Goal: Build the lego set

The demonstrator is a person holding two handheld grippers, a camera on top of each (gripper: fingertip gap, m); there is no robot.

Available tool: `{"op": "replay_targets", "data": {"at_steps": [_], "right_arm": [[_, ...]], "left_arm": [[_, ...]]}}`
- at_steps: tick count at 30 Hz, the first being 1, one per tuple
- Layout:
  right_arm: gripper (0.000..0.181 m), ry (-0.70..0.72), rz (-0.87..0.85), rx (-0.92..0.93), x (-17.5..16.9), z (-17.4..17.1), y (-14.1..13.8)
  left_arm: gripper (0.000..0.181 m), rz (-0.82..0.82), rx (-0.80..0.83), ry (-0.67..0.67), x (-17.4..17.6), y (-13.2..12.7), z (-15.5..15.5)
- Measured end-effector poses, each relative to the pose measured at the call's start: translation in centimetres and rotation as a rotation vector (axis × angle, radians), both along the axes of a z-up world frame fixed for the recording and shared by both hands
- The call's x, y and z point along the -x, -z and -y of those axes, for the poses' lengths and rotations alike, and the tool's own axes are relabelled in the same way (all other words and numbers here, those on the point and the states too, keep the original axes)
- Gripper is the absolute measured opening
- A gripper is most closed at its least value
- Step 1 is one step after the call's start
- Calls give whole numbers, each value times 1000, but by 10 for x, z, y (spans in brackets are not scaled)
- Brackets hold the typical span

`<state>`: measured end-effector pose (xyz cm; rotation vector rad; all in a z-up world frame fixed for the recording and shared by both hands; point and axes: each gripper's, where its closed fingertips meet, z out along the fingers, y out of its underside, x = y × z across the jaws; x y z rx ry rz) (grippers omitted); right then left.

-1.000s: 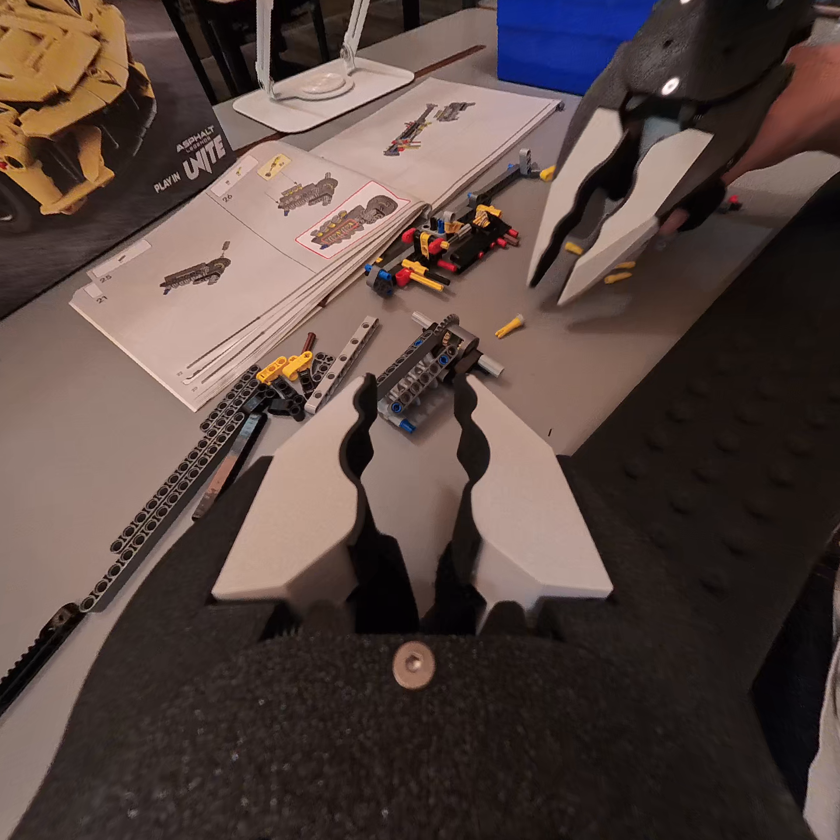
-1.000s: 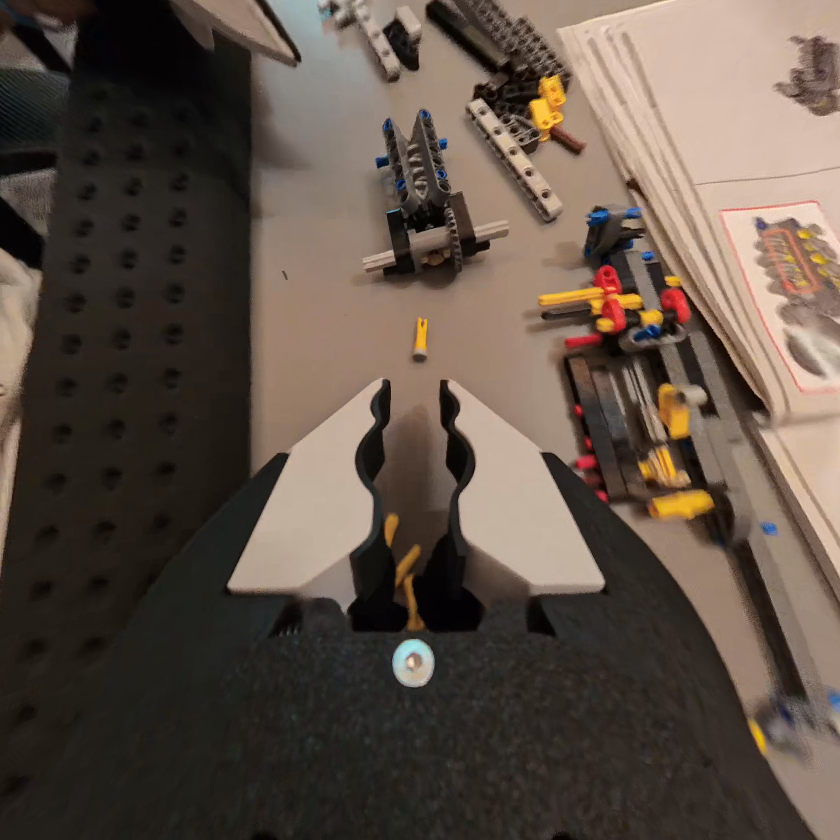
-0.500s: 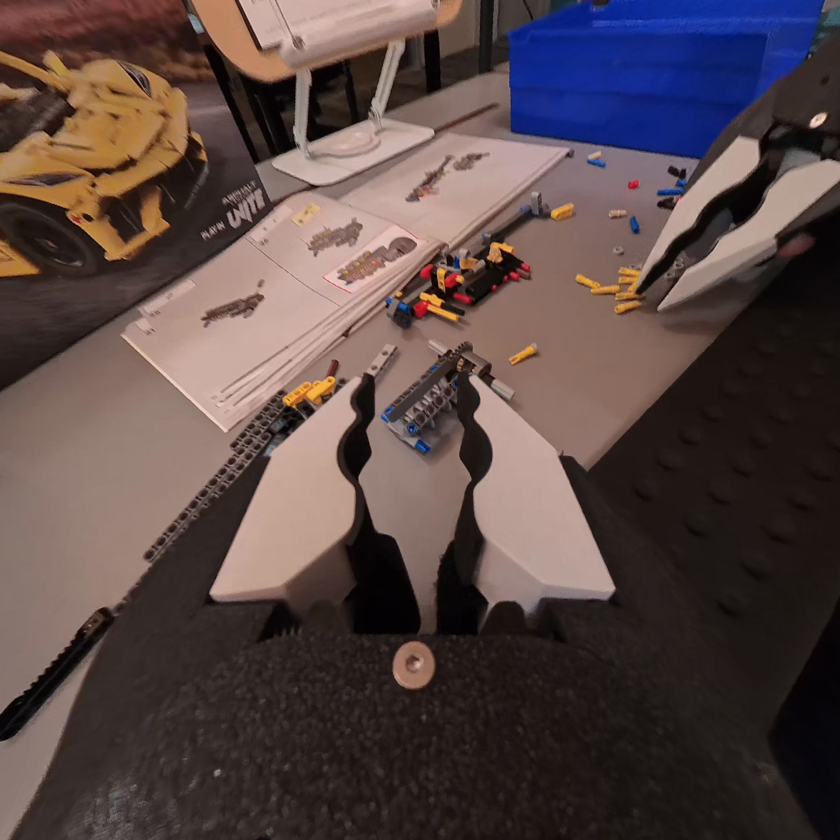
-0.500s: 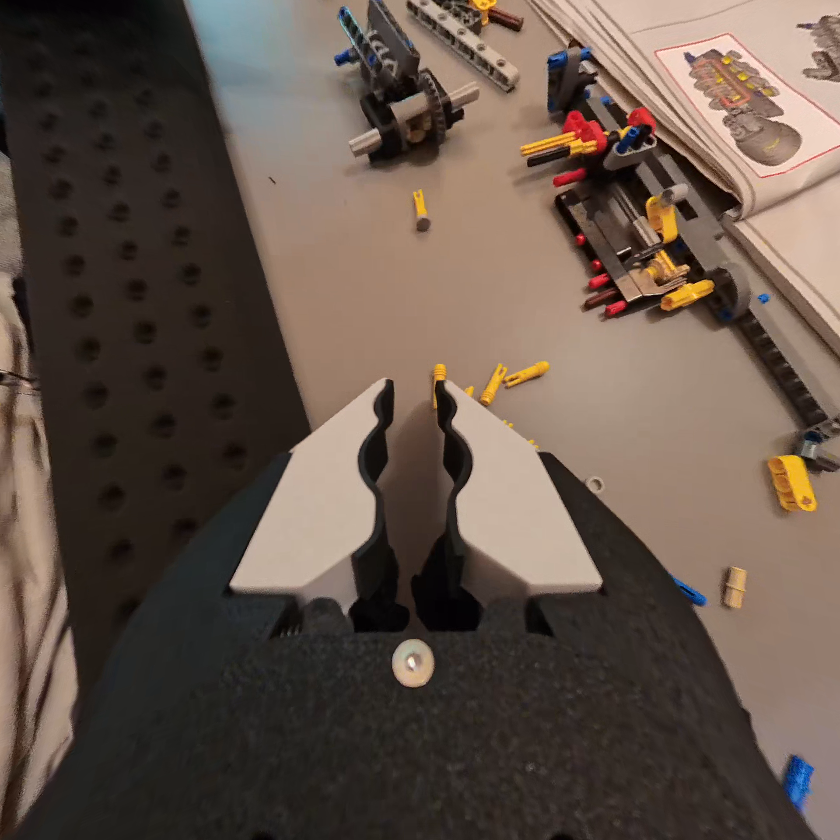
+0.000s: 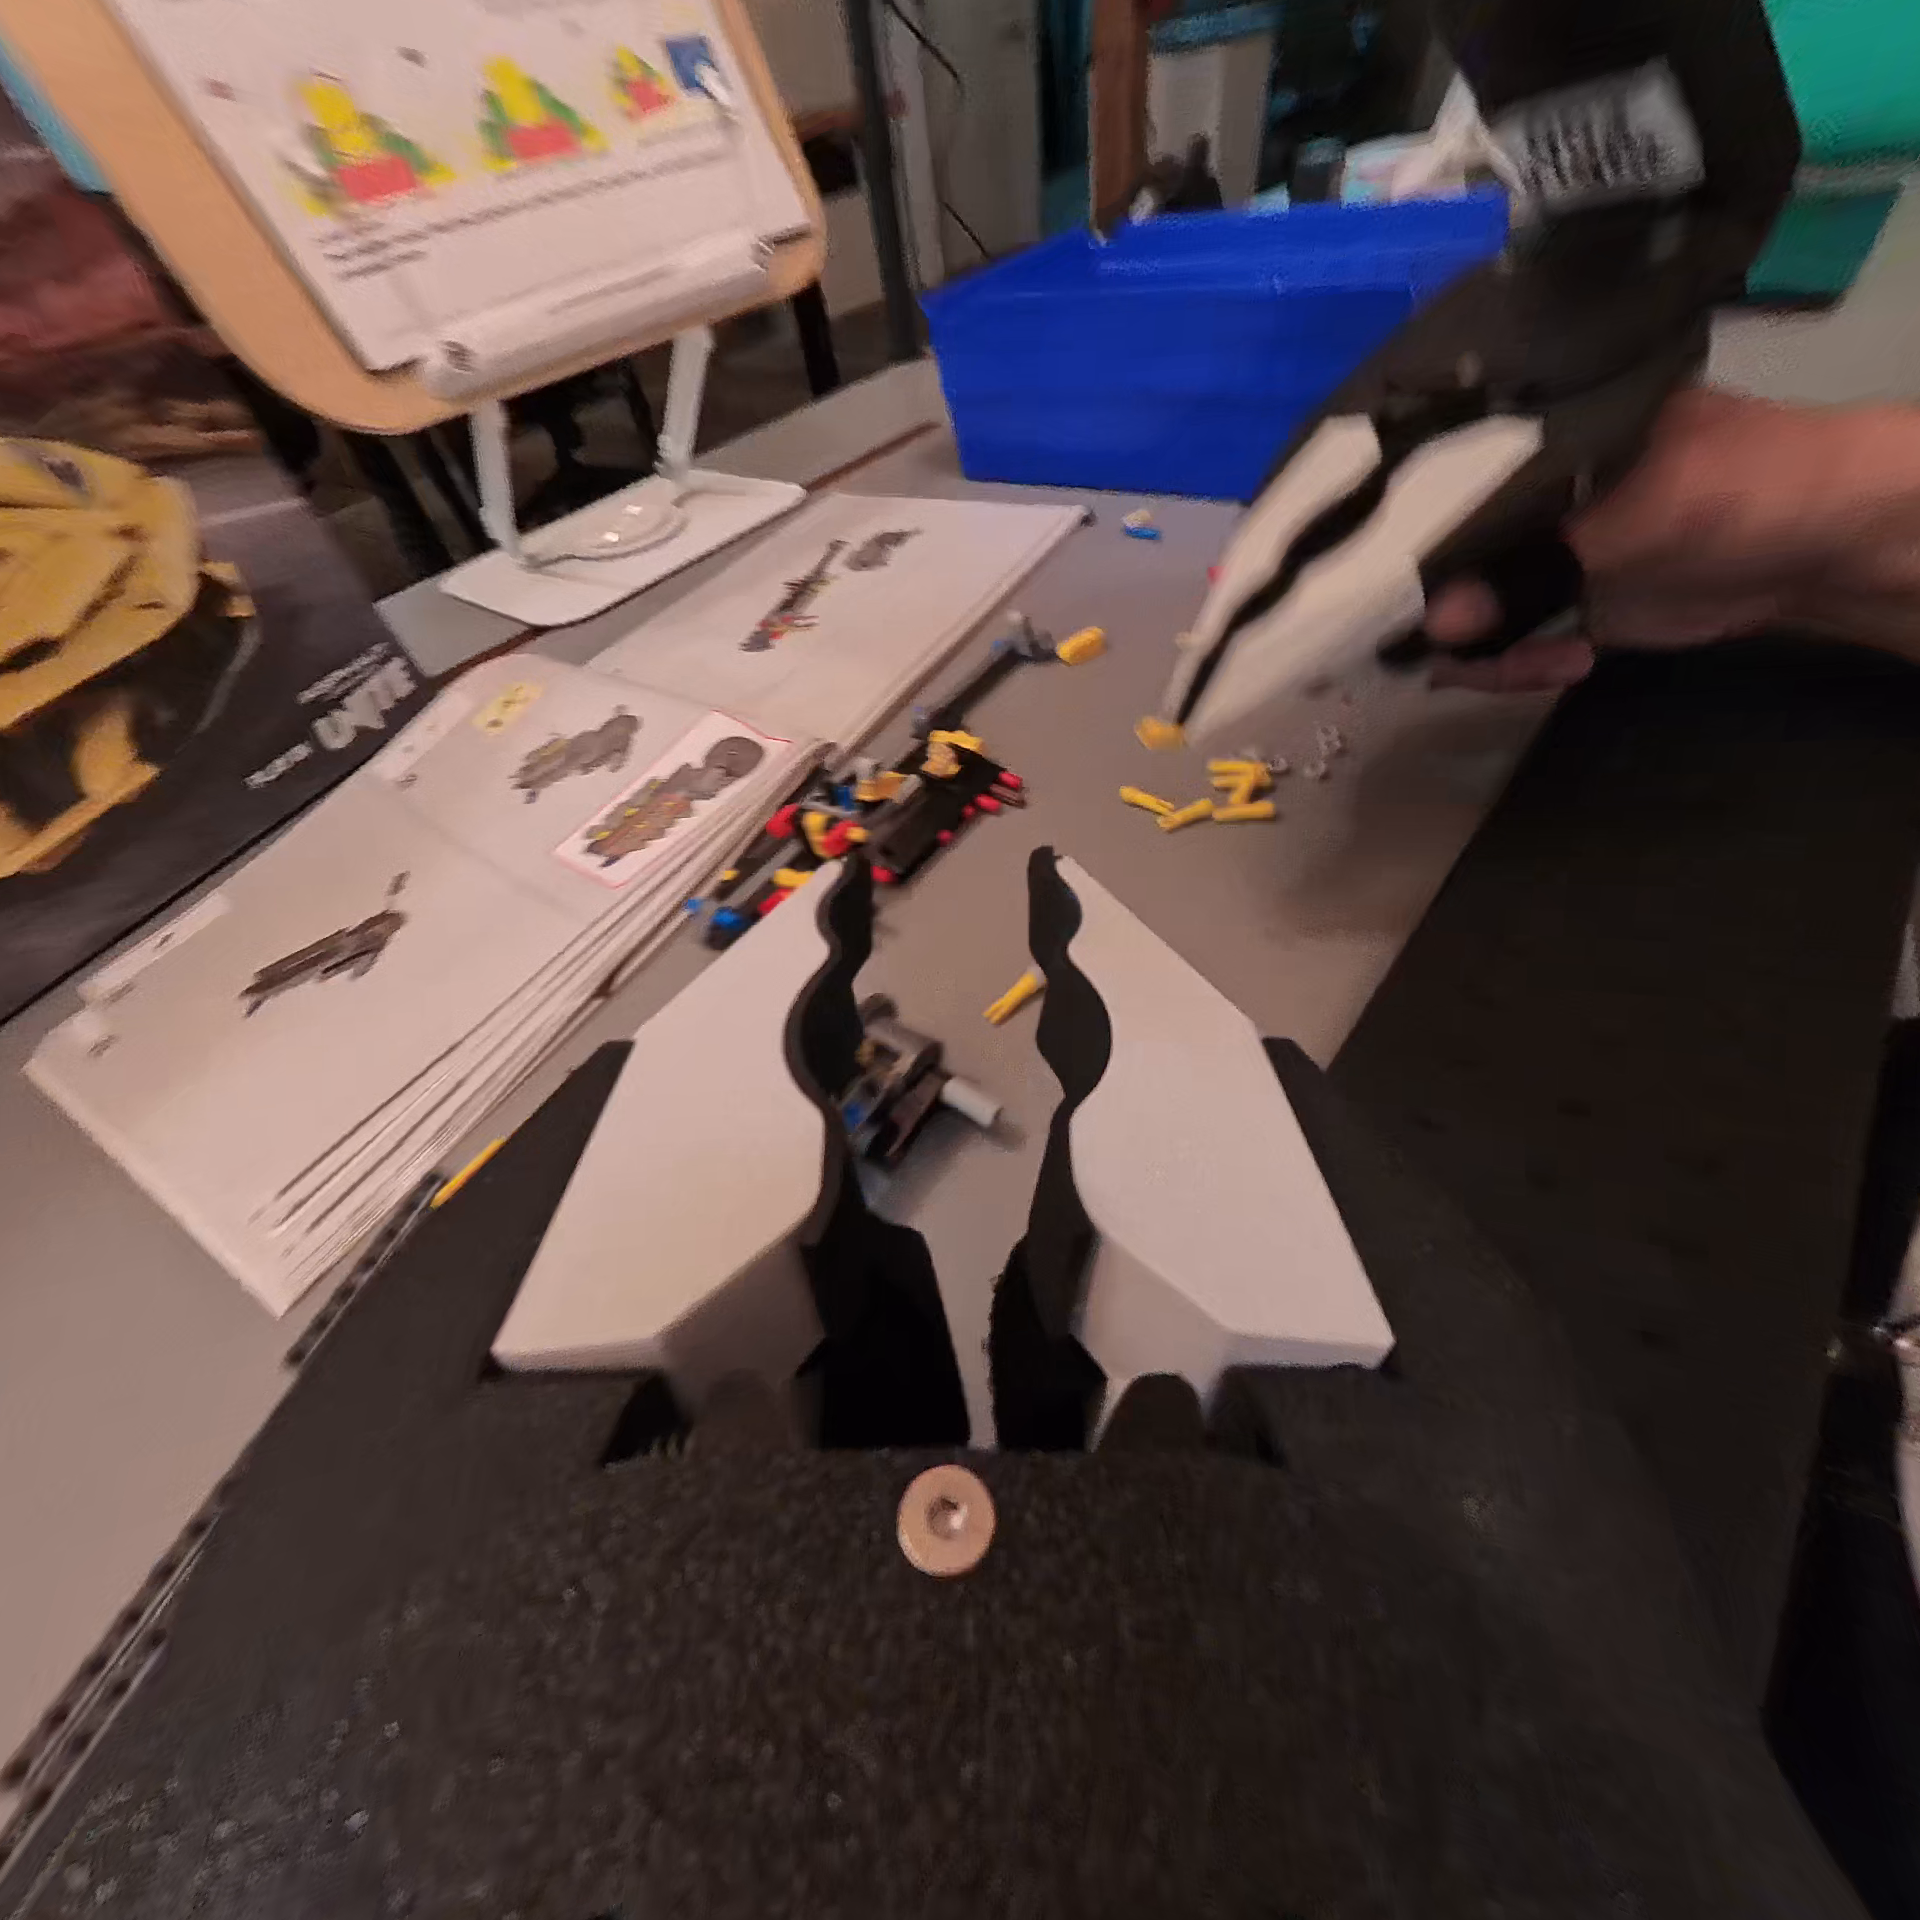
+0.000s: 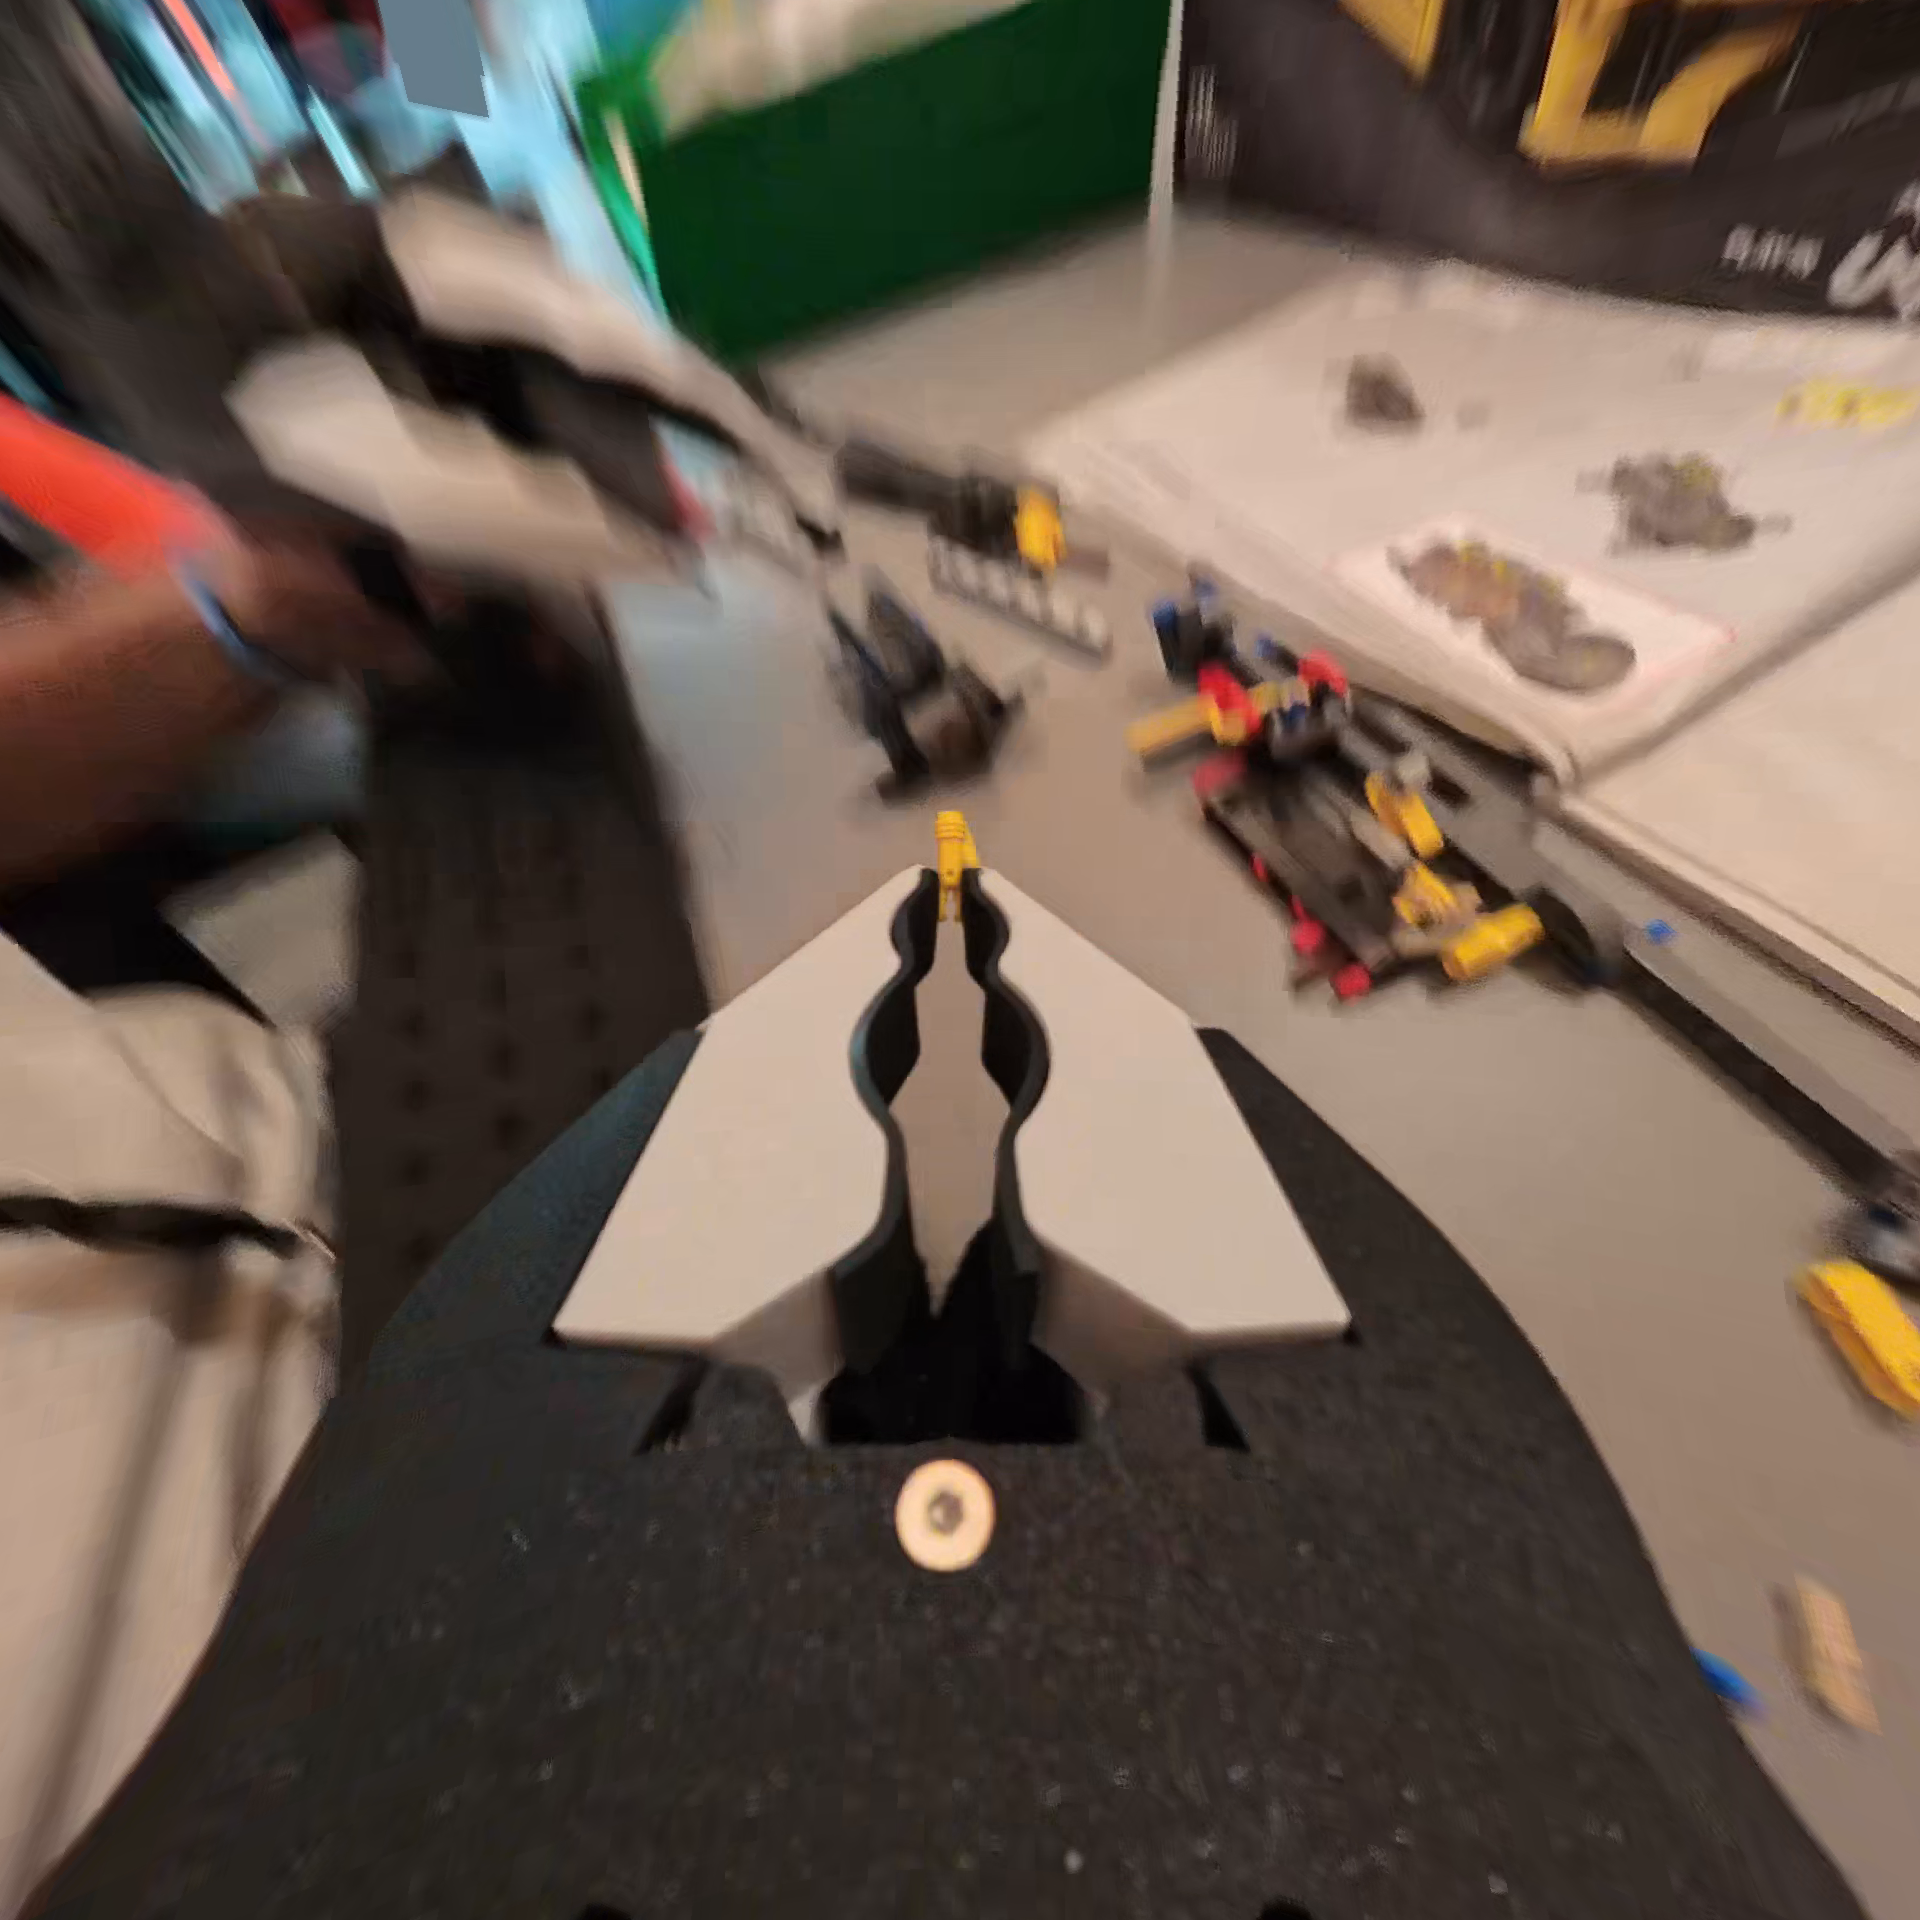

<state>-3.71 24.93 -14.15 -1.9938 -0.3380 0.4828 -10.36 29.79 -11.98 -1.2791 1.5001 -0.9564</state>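
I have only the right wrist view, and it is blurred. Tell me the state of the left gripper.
Observer: The left gripper is open and holds nothing.
Operator: Say what lies in front of it.
Observer: A small gear assembly lies on the table, seen through the gap between its fingers. I cannot tell whether they touch it.
Operator: Report any spare pins.
Observer: One yellow pin lies just beyond the assembly, and a pile of pins lies farther off to the right.
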Motion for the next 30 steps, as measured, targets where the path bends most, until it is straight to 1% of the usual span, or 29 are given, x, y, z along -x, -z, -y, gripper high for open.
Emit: {"op": "replay_targets", "data": {"at_steps": [2, 3, 5, 7, 9, 12, 13, 17, 22, 23, 25, 28, 30], "right_arm": [[3, 29, -243, -93, 8, -11, -31], [3, 28, -337, -110, 12, -14, -38], [3, 43, -475, -148, 14, -18, -48], [4, 24, -549, -171, 18, -18, -52], [4, 14, -512, -149, 24, -18, -44], [3, 17, -479, -164, 26, -19, -43], [3, 14, -475, -153, 27, -20, -41], [4, -3, -497, -141, 29, -20, -40], [4, -28, -506, -100, 31, -19, -35], [4, -31, -502, -87, 31, -19, -34], [4, -43, -497, -68, 33, -18, -32], [3, -71, -482, -29, 35, -14, -29], [3, -66, -420, -28, 33, -13, -26]], "left_arm": [[35, -39, -138, -7, -22, 9, 16], [35, -12, -215, -23, -31, 6, 23], [33, 20, -313, -52, -44, 2, 32], [35, 38, -329, -67, -49, -1, 34], [36, 62, -300, -77, -50, -6, 33], [32, 71, -292, -60, -53, -7, 37], [28, 68, -305, -58, -53, -6, 38], [23, 78, -348, -70, -54, -7, 38], [25, 69, -439, -62, -54, -2, 40], [23, 65, -466, -65, -54, -1, 39], [14, 69, -525, -72, -52, -1, 36], [10, 70, -550, -28, -49, 0, 38], [9, 80, -549, -4, -46, -1, 38]]}}
